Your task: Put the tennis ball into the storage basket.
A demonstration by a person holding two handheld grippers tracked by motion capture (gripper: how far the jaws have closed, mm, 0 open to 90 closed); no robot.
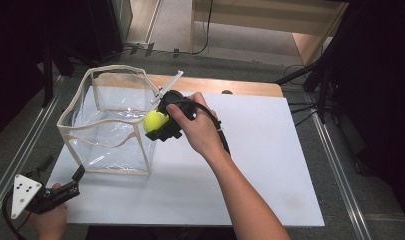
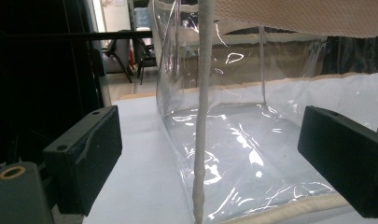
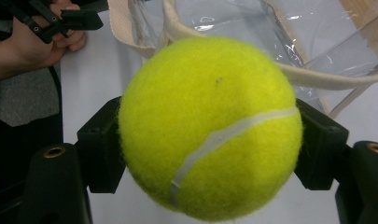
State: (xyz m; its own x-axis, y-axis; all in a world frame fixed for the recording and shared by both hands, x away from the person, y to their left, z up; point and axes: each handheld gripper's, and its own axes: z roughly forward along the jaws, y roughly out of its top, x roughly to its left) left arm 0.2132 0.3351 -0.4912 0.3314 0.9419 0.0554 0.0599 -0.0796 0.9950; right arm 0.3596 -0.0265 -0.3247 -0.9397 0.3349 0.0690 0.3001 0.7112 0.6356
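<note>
A yellow-green tennis ball (image 1: 154,121) (image 3: 210,126) is clamped between the black jaws of my right gripper (image 1: 159,125) (image 3: 210,154). It hangs at the near-right top corner of a clear plastic bag (image 1: 107,67) with beige trim, just outside and above the rim (image 3: 317,80). The bag stands open and upright on the left part of the white board (image 1: 250,165). My left gripper (image 1: 62,169) (image 2: 210,154) rests low at the board's near-left corner. Its jaws are wide apart, facing the bag's beige corner seam (image 2: 200,121) without touching it.
A white strap piece (image 1: 169,83) sticks up from the bag's far right corner. A wooden table edge (image 1: 240,86) runs behind the board. Metal rails (image 1: 335,155) flank both sides, and dark stands (image 1: 320,75) with cables sit at the back right.
</note>
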